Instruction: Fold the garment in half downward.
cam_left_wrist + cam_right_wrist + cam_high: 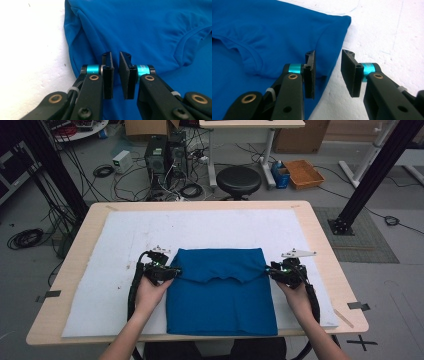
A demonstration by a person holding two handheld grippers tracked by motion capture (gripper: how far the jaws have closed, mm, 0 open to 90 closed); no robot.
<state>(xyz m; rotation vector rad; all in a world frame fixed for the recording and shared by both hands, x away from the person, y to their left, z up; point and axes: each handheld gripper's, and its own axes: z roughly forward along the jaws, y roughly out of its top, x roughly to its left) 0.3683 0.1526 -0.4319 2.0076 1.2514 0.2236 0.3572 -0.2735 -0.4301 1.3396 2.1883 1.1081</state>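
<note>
A blue garment [220, 295] lies flat on the white mat [115, 255], its upper part folded down so that the curved neckline [220, 279] faces me. My left gripper [170, 270] sits at the fold's left edge. In the left gripper view this gripper [115, 57] hovers over the blue cloth [150, 30], its jaws a narrow gap apart with nothing between them. My right gripper [271, 269] is at the fold's right edge. In the right gripper view it [328, 56] is open wide, straddling the edge of the cloth [274, 30] and the mat [387, 32].
The wooden table [320, 250] frames the mat. Behind it stand a black stool [238, 180], computer towers [165, 155] with cables on the floor, and an orange tray [303, 173]. A black frame post [372, 175] rises at the right.
</note>
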